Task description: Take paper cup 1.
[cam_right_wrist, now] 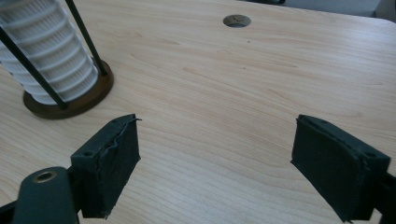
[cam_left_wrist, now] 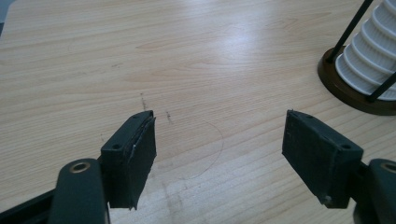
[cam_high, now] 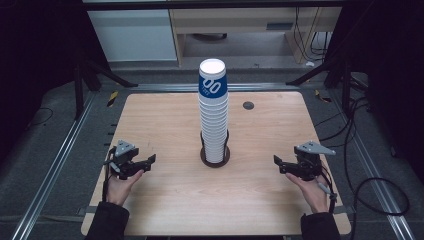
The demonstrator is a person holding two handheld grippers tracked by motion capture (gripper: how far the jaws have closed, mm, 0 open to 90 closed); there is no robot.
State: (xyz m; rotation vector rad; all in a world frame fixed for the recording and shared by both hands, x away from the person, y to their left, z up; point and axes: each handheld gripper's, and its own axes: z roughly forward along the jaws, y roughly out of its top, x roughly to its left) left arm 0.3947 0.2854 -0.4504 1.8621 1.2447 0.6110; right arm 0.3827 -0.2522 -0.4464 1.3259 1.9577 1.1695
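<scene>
A tall stack of white paper cups (cam_high: pixel 214 112), the top one wrapped in blue, stands upside down in a round dark holder (cam_high: pixel 215 156) with thin black rods at the middle of the wooden table (cam_high: pixel 165 200). My left gripper (cam_high: pixel 148 161) rests low at the table's left, held by a hand, jaws apart with nothing between them; its own view shows the gripper (cam_left_wrist: pixel 219 154) over bare wood, the cup stack (cam_left_wrist: pixel 369 56) off to its right. My right gripper (cam_high: pixel 278 164) sits at the table's right, also open and empty (cam_right_wrist: pixel 215 163), with the stack (cam_right_wrist: pixel 51 51) to its left.
A small round cable hole (cam_high: pixel 248 105) lies in the tabletop behind and right of the stack. Metal rails run along both sides of the table on the dark floor. Cables (cam_high: pixel 360 165) trail on the right. Cabinets (cam_high: pixel 135 30) stand beyond the far edge.
</scene>
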